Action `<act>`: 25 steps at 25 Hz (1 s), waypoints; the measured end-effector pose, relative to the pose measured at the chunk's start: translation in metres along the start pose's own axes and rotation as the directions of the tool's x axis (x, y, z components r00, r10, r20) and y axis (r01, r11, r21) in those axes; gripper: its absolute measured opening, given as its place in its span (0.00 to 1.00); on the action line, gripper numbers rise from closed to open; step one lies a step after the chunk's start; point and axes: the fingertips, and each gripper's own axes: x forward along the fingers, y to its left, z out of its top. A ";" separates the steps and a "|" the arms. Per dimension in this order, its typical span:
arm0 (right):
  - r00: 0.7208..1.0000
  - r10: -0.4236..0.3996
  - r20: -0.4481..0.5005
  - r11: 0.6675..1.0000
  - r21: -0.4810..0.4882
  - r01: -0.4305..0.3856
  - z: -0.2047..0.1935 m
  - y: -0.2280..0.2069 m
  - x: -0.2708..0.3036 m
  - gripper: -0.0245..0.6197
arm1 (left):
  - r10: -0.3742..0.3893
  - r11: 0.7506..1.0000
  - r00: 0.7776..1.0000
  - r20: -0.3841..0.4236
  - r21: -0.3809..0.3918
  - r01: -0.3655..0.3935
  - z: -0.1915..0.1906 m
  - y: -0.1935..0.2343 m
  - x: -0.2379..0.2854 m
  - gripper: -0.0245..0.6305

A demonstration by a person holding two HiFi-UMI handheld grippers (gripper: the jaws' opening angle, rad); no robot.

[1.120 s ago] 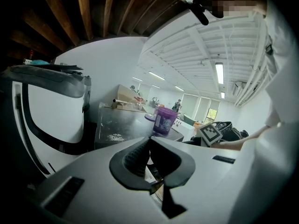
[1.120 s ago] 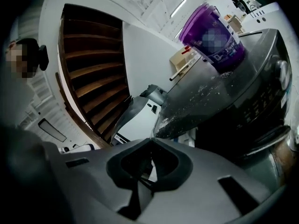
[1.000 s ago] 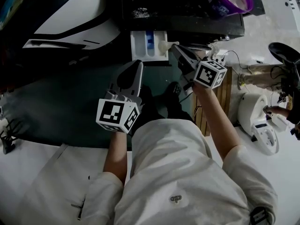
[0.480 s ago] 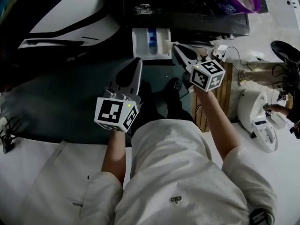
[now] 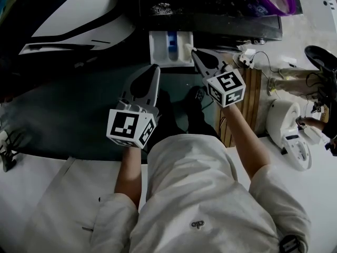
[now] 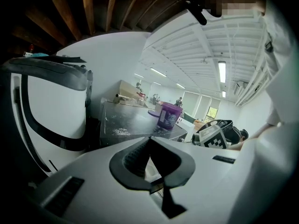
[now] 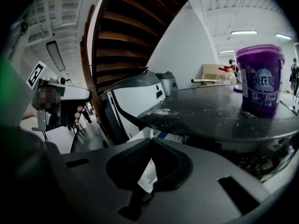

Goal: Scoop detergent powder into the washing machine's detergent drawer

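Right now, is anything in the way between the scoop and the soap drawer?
No, nothing that I can see. The right gripper holds the white scoop right at the right edge of the open drawer. The left gripper hangs shut nearer the person, not between them.

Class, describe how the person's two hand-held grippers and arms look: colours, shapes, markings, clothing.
Both the left hand-held gripper and the right hand-held gripper are grey wedges tapering to a point, each with a dark ribbed hollow between the jaws. Each carries a white cube with black square markers. No cables show. The person wears a white short-sleeved shirt.
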 end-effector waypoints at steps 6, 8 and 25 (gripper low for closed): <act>0.999 -0.037 -0.019 0.988 -0.150 0.034 0.001 0.005 0.003 0.05 | -0.001 1.000 1.000 -0.007 -0.004 0.001 -0.003 0.002 -0.001 0.07; 0.999 -0.044 -0.021 0.980 -0.196 0.039 0.003 0.008 0.004 0.05 | -0.001 1.000 1.000 -0.007 -0.006 0.001 -0.004 0.003 -0.001 0.07; 0.994 -0.110 -0.007 0.854 -0.512 0.091 0.006 0.028 0.004 0.05 | 0.004 1.000 1.000 -0.003 -0.016 -0.004 -0.009 0.006 -0.008 0.07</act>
